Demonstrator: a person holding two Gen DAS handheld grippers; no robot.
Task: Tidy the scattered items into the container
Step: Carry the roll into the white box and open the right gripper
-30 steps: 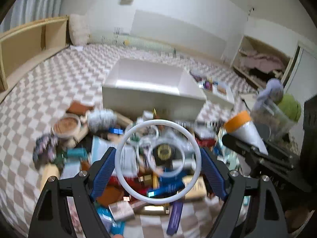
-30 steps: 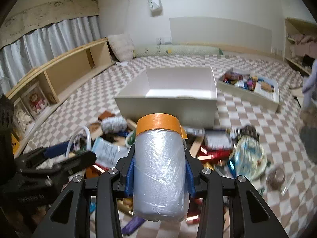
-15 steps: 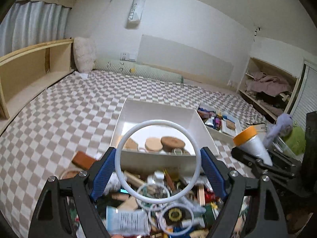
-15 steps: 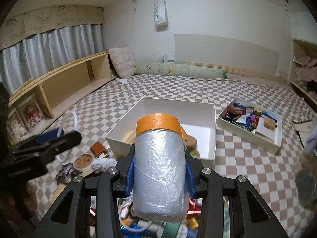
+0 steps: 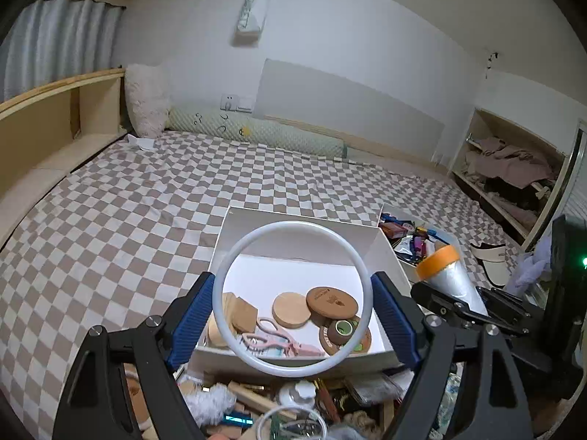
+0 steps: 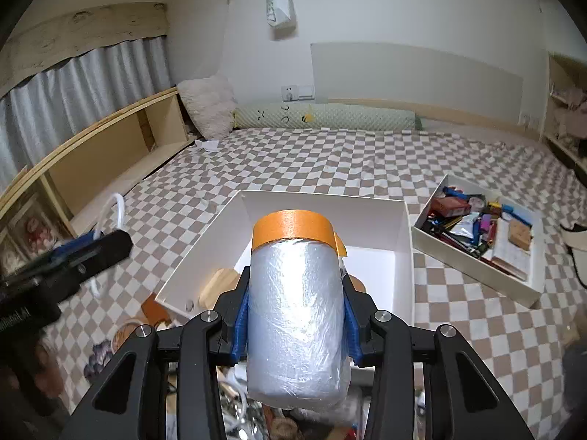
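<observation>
My left gripper (image 5: 293, 304) is shut on a large white ring (image 5: 234, 256), its blue pads pressing the ring's sides. Through the ring I see the white box (image 5: 304, 220), which holds wooden discs (image 5: 291, 310), a brown round tin, tape rolls and pink scissors (image 5: 279, 337). My right gripper (image 6: 295, 315) is shut on a clear plastic-film roll with an orange tape band (image 6: 295, 293), held above the near edge of the same box (image 6: 401, 242). The roll (image 5: 445, 278) shows at the right of the left wrist view, and the ring (image 6: 110, 209) at the left of the right wrist view.
Scattered clutter (image 5: 293, 403) lies in front of the box on the checkered cover (image 5: 128, 212). A second shallow tray (image 6: 528, 293) full of small items sits to the box's right. A wooden shelf (image 6: 110, 146) runs along the left; an open shelf with clothes (image 5: 513, 168) stands at right.
Both grippers have risen and moved forward from over the clutter pile to the white box, whose inside has come into view. Each keeps its hold on its item.
</observation>
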